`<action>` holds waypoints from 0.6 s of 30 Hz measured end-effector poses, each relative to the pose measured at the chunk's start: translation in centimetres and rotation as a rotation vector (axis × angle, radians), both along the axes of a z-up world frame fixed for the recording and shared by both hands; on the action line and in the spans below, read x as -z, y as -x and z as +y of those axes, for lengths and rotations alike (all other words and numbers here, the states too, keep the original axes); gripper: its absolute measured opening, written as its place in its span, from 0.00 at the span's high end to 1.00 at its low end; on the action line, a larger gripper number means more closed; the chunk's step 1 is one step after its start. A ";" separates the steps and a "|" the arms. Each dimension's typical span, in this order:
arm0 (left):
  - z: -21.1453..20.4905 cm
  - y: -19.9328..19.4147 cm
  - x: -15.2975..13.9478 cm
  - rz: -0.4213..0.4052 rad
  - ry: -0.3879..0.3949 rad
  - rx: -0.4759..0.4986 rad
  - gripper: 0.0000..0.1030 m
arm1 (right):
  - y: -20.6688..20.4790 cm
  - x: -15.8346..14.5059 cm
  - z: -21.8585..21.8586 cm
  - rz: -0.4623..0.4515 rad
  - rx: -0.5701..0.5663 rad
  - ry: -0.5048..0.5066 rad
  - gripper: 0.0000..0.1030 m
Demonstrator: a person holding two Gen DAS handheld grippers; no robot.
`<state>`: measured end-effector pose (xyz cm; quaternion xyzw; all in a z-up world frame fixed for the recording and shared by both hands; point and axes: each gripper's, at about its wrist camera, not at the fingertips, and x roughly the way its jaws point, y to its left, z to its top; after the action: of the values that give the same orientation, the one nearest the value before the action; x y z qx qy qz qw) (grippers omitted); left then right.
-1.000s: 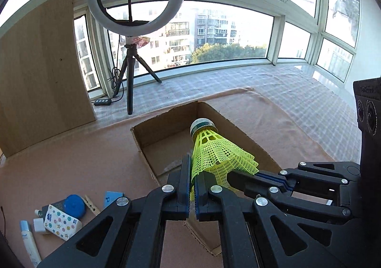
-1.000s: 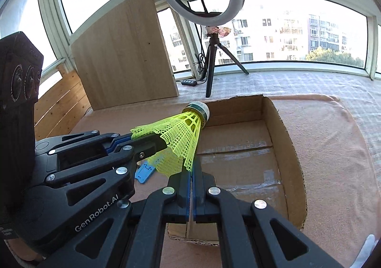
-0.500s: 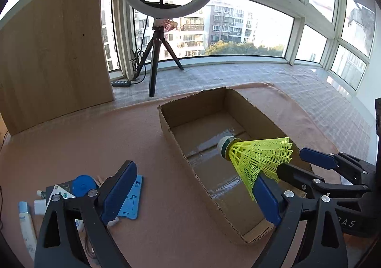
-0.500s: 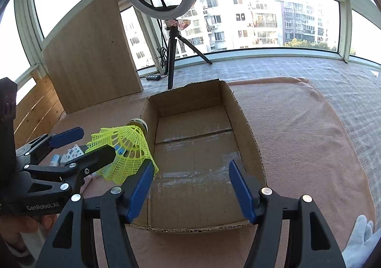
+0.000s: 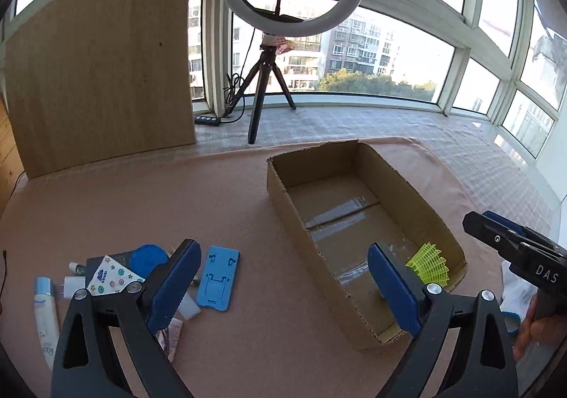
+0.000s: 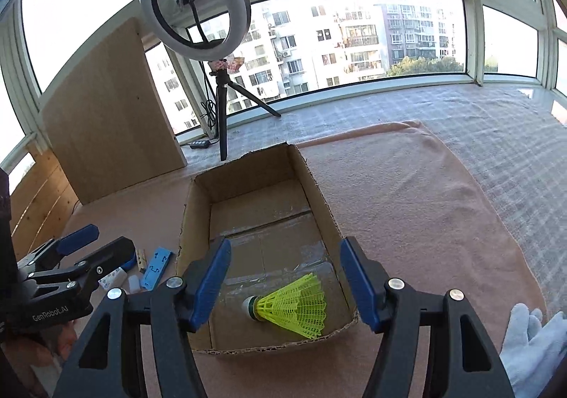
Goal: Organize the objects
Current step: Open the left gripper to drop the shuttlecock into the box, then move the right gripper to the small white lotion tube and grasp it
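The shuttlecock (image 6: 297, 306) is neon yellow, a mesh skirt with a dark green band at its white cork. The box (image 6: 320, 199) is plain brown cardboard. The phone stand (image 5: 218, 277) is bright blue. The pouch (image 5: 110, 279) is white with coloured stars and dots. The blanket (image 5: 177, 199) is salmon pink.

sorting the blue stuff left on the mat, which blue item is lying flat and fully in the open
The blue phone stand, lying flat beside the cardboard box. The round blue lid sits partly buried in the pile.
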<state>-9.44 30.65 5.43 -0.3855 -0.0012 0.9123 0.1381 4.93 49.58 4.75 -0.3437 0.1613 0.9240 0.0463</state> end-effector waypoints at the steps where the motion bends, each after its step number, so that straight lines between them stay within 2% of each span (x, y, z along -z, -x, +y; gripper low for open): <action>1: -1.5 -0.4 0.2 -0.007 -0.004 -0.022 0.06 | -0.1 0.1 -0.1 0.004 -0.009 0.012 0.41; 9: -13.5 -3.5 2.9 -0.032 0.054 -0.243 0.04 | 0.9 1.2 -7.0 -0.023 -0.139 0.016 0.41; 14: -20.5 -5.5 3.8 -0.035 0.018 -0.344 0.04 | 2.7 2.0 -12.8 -0.061 -0.223 0.009 0.41; 18: -25.2 -7.4 4.5 -0.018 -0.001 -0.379 0.04 | 3.6 2.7 -17.7 -0.076 -0.291 -0.030 0.41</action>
<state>-2.01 5.47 0.96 -0.3862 -0.0756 0.9186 -0.0361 1.31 31.86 2.08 -0.3974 0.0939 0.9096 -0.0769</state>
